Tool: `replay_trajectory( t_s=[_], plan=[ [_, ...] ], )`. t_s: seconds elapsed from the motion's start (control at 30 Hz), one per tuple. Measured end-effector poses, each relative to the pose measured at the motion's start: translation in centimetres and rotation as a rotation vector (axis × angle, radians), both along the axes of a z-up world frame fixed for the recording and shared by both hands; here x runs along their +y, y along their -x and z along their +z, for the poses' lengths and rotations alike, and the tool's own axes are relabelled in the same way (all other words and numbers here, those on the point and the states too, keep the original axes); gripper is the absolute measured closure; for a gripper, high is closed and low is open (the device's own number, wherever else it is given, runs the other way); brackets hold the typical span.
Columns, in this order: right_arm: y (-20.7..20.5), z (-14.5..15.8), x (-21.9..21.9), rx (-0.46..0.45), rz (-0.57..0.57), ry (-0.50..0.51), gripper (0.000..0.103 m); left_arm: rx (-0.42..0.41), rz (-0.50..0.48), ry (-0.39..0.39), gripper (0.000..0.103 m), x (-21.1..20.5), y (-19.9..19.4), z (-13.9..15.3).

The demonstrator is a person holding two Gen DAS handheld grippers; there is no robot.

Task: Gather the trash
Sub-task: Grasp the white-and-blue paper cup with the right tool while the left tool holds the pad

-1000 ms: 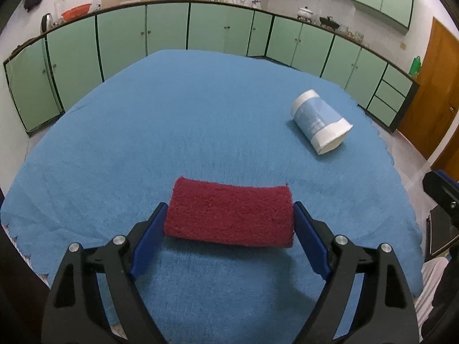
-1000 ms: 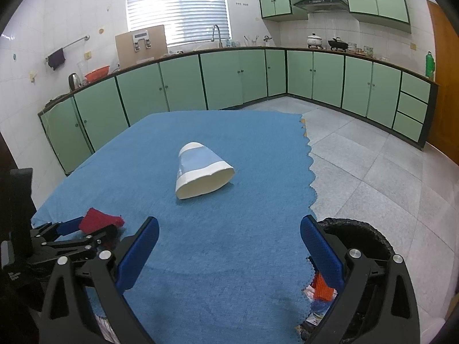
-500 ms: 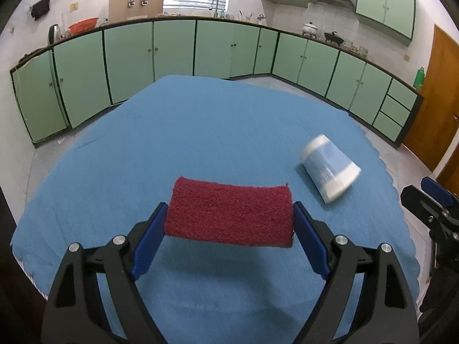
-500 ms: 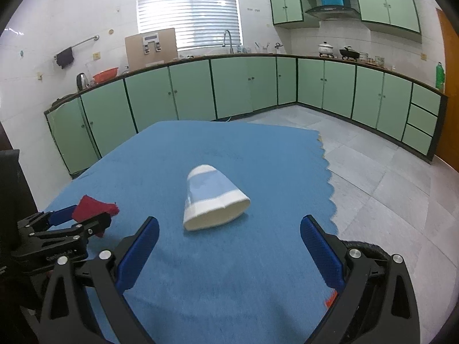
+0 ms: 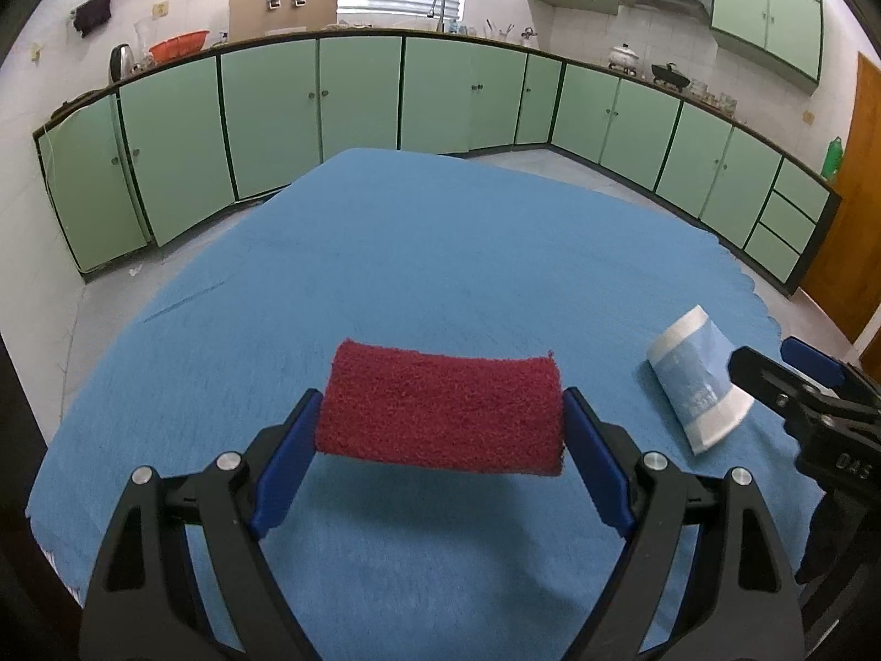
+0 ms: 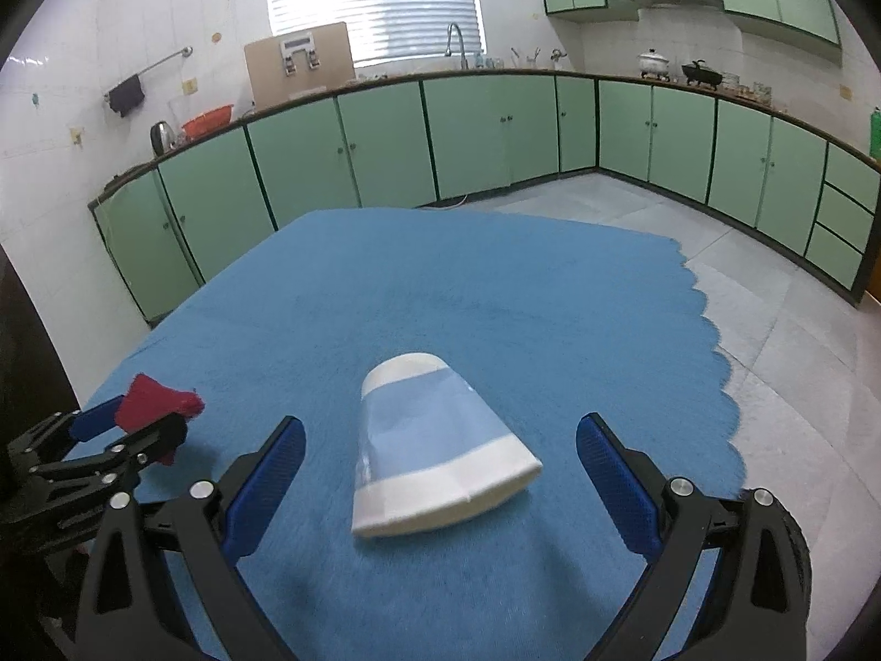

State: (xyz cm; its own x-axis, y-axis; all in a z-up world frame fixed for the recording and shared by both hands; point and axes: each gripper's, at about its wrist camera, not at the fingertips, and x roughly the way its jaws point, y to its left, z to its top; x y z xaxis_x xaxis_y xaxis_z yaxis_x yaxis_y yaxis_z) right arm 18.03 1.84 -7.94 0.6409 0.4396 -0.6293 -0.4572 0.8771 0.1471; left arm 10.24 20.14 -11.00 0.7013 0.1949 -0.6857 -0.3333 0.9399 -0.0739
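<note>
Paper cup (image 6: 435,451), flattened, is lying on its side on my blue-covered worktop (image 6: 495,297), its long axis running away from me, wide white mouth toward me and narrow base pointing at the green cabinets (image 6: 385,143). My right gripper (image 6: 440,485) is hovering with jaws wide apart, the cup between them and untouched. My left gripper (image 5: 440,429) is clamping a red scouring pad (image 5: 440,407) crosswise; only the left wrist view is showing its full width.

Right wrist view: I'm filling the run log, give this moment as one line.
left gripper: shut on red cloth | right gripper: open around crushed paper cup | surface: blue cloth
</note>
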Motion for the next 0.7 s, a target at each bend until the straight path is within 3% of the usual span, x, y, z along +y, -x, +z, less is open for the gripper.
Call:
replay_trajectory(
  t_s=[0.53, 0.7],
  plan=[
    [-2.4, -2.0, 3.0, 0.068, 0.069, 0.131, 0.008, 0.002, 0.029, 0.026, 0.02, 2.0, -2.0, -0.5],
    [-2.2, -2.6, 2.9, 0.098, 0.076, 0.14, 0.021, 0.003, 0.026, 0.031, 0.02, 2.3, -1.9, -0.5]
  ],
)
